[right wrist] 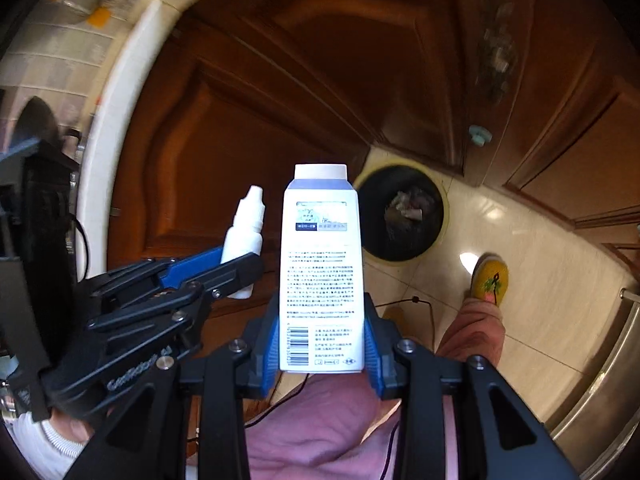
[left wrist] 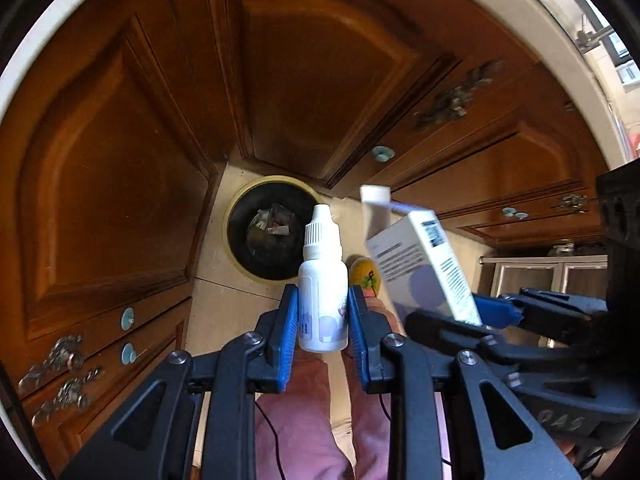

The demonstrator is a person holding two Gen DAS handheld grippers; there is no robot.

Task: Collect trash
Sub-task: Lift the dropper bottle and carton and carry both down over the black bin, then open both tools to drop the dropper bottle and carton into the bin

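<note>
I am holding two pieces of trash above the floor, one in each set of tongs. The small white dropper bottle is sitting upright between the blue pads of my left tongs, which are pressing on its lower body from both sides. The taller white bottle with the printed label and barcode is standing in my right tongs, whose pads are clamping its lower end. The two are riding close beside each other but not touching (from the left wrist view the tall one is leaning at a slant to the right of the dropper).

Below and ahead of both, the trash bin is standing on the pale tiled floor, round, dark inside with a yellowish rim, with crumpled scraps already lying at its bottom. It is sitting in the corner where the brown wooden cabinet doors are meeting. Near the bin I am seeing a yellow slipper and a pink trouser leg of the person carrying the rig.
</note>
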